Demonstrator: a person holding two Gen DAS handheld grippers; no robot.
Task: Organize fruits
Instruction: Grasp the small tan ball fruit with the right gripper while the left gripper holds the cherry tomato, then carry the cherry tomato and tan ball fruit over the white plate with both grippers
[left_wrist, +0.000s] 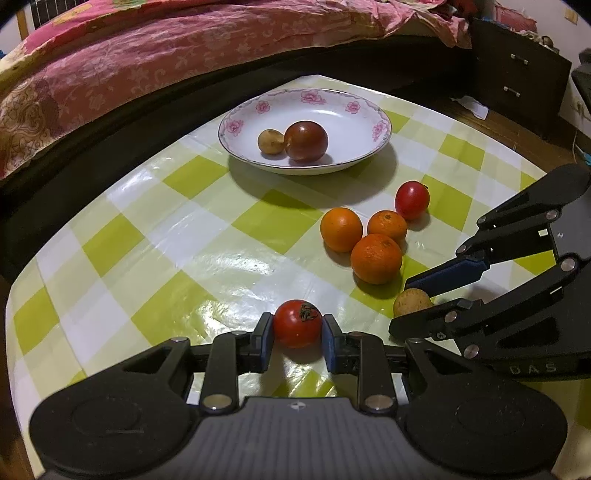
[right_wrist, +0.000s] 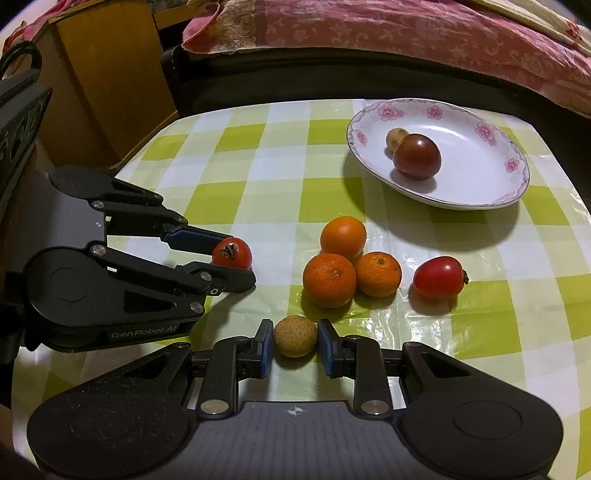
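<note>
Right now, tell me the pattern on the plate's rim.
Pink flowers on white along the plate rim, clearest in the right wrist view.

checked table (left_wrist: 155, 236); plate (left_wrist: 365, 110), loose fruit (left_wrist: 376, 258)

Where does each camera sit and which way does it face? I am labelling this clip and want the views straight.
Left wrist: rides on the left tongs, facing forward over the checked tablecloth toward the plate; its pads flank a red tomato; the right tongs enter from the right.
Right wrist: rides on the right tongs, facing the same table; its pads flank a small brown fruit; the left tongs enter from the left.
Shared: the plate, three oranges, and both held fruits.
</note>
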